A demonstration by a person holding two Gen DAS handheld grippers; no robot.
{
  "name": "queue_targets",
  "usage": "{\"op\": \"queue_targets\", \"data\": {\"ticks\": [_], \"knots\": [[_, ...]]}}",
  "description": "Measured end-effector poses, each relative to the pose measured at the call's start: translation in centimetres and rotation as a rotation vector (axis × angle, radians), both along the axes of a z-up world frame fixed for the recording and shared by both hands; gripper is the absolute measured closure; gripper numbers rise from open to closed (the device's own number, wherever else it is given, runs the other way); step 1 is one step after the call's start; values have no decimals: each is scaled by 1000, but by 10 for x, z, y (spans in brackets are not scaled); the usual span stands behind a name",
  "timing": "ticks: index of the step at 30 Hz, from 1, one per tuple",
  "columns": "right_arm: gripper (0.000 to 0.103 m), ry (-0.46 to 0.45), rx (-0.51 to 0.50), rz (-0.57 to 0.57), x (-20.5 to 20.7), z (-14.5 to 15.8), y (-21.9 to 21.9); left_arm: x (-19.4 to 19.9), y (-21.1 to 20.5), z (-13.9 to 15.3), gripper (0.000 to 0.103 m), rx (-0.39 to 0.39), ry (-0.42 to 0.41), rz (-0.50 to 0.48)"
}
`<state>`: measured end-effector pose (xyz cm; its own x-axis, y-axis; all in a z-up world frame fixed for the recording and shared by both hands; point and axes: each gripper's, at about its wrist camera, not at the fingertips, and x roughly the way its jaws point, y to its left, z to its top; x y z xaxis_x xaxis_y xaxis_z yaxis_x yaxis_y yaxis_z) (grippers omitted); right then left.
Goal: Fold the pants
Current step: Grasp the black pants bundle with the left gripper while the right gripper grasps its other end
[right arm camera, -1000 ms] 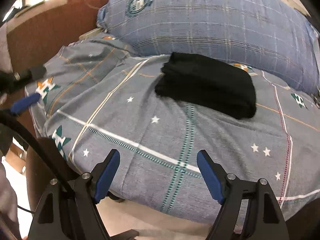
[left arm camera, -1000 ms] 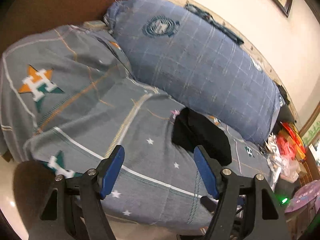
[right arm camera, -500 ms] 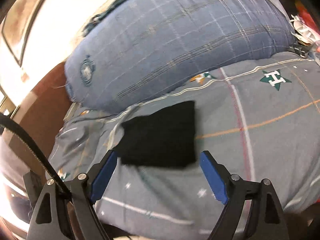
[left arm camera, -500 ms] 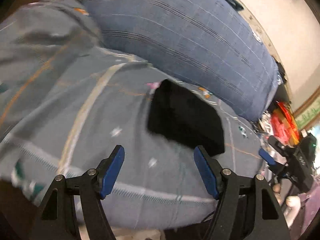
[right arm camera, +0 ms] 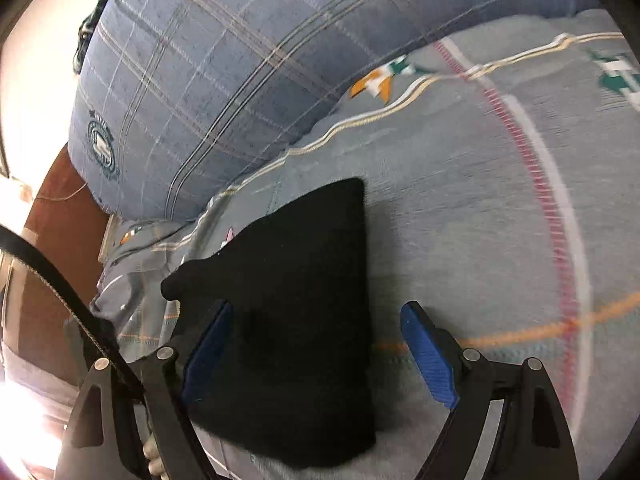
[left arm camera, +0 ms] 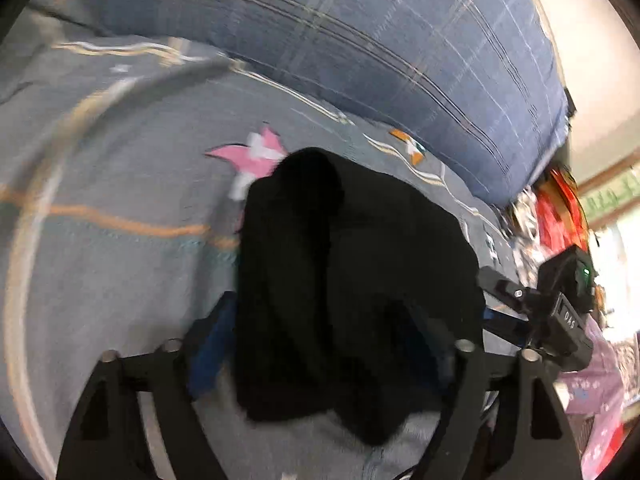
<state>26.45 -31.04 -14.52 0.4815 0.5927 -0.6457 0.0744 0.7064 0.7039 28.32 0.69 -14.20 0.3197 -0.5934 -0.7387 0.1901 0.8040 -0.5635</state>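
Observation:
The folded black pants point(left arm camera: 352, 280) lie on the grey patterned bedsheet point(left arm camera: 120, 264). In the left wrist view my left gripper point(left arm camera: 320, 356) is open, its blue fingers standing on either side of the bundle's near end, which hides most of them. In the right wrist view the pants point(right arm camera: 296, 320) lie between the open blue fingers of my right gripper point(right arm camera: 316, 352). The left finger point(right arm camera: 206, 354) touches the cloth edge; the right finger point(right arm camera: 430, 356) stands clear over the sheet. The right gripper also shows in the left wrist view point(left arm camera: 536, 312) at the far side.
A big blue plaid pillow point(left arm camera: 360, 40) lies along the wall behind the pants; it also shows in the right wrist view point(right arm camera: 224, 72). A brown headboard point(right arm camera: 56, 208) is at the left. Red and pink clutter point(left arm camera: 560, 208) sits past the bed's right end.
Both grippers have moved in close from the bed's edge to the black pants. The pants now sit between the open fingers of each; both views are blurred by motion.

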Motion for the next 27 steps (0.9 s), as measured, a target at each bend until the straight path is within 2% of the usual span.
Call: {"op": "queue_targets", "data": {"ticks": [1,2,3,4,5,6,8,9,10,11,16,19,22,27], "knots": [[14,-5,14,13,4,-4,3,3,-5,1,5,-9,-11,-14],[14,-22,20,17,5,-4,6,3,-11,2,4,0,-13,-18],[14,-37,29,28,5,-4,10,2,-19,3,4,47,-21,-23],[15,-38,34,47,7,-4,15,-2,-26,5,14,98,-38,-23],[22,-47,17,58,6,-2,20,-7,-29,8,29,119,-50,-18],[28,-72,-4,69,1,3,24,-13,-31,12,33,122,-58,-19],[50,-113,-23,87,-6,17,27,-22,-27,19,49,102,-67,-16],[55,-138,-29,93,-12,27,27,-28,-24,25,51,88,-67,-10],[64,-162,-20,103,-16,37,27,-32,-21,29,54,76,-67,-4],[66,-183,-1,113,-20,47,27,-36,-19,36,54,60,-68,0],[67,-300,24,123,-25,98,24,-44,-12,77,54,8,-129,52],[67,-332,37,120,-22,114,19,-35,-8,89,54,-11,-130,73],[67,-318,77,103,-15,109,12,-25,-10,88,54,26,-131,91],[67,-252,112,104,9,75,15,0,-11,47,54,105,-54,138]]}}
